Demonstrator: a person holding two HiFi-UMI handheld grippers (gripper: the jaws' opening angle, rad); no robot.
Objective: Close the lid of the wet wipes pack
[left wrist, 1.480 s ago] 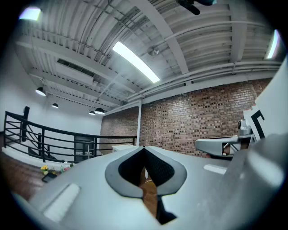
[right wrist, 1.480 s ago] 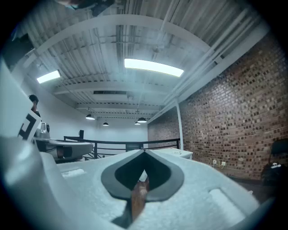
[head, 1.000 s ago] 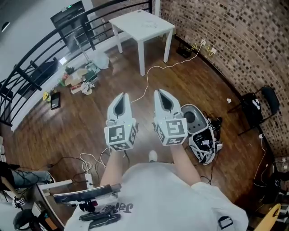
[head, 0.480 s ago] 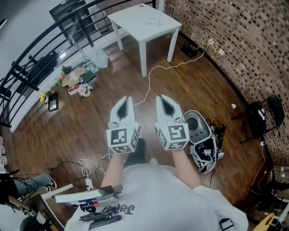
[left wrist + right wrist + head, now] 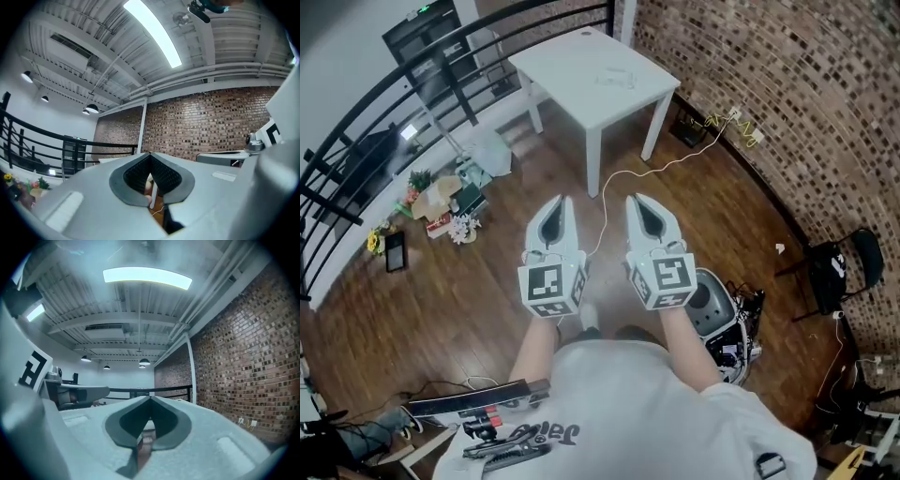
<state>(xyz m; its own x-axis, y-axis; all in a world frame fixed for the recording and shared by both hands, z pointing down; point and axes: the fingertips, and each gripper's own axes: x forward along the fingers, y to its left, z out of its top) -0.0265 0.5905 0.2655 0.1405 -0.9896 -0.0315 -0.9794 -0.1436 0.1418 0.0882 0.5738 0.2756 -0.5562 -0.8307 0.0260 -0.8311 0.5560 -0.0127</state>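
Observation:
A white table [image 5: 581, 70] stands ahead of me on the wooden floor. On its top lies a small pale flat thing [image 5: 616, 79], too small to identify. My left gripper [image 5: 561, 202] and right gripper [image 5: 636, 200] are held side by side at chest height, well short of the table and high above the floor. In the left gripper view the left gripper [image 5: 150, 154] has its jaws meeting at the tips with nothing between them. The right gripper [image 5: 150, 398] is shut and empty in the same way.
A brick wall [image 5: 787, 103] runs along the right and a black railing [image 5: 384, 103] along the left. A white cable [image 5: 628, 169] trails over the floor. A grey helmet-like object and bag [image 5: 722, 314] lie at right, a black chair [image 5: 834, 262] beyond, flowers and boxes [image 5: 441, 202] at left.
The view has moved forward: the white table is nearer and larger, and the floor clutter has slid back. Both grippers keep their pose, side by side and shut.

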